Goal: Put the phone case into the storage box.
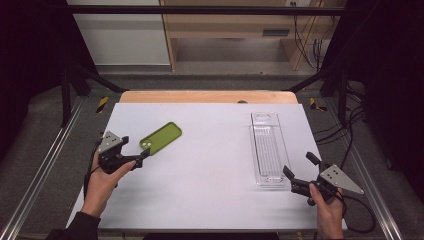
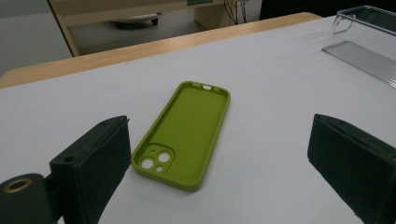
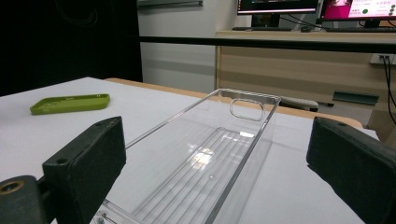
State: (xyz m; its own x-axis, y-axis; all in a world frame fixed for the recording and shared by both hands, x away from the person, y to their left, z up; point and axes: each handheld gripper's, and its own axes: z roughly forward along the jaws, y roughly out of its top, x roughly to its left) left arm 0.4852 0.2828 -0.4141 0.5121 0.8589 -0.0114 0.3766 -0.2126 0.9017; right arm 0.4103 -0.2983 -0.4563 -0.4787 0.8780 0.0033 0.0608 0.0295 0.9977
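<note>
White sheet spread over a wooden table, dark floor and metal rails to either side, pale wooden furniture beyond the far edge. Green phone case lying flat on the sheet, hollow side up, camera cutouts at its near end, well to the left of the clear tray. Seen again in the left gripper view as the same phone case, resting between and just beyond the two black jaws, touched by neither. Left gripper held low in the left hand, far left of the tray, jaws spread wide and holding nothing, tips just beside the near end of the case. Clear tray standing lengthwise on the right part of the sheet, long and narrow, ribbed along its floor, a handle slot cut in its far wall. Right gripper gripped by the right hand at the tray's near right corner, jaws parted wide and empty, one tip close against the near end; contact hard to judge. In the right gripper view, tray running away between the jaws, phone case far off to the tray's left, monitors lit behind a desk beyond.
</note>
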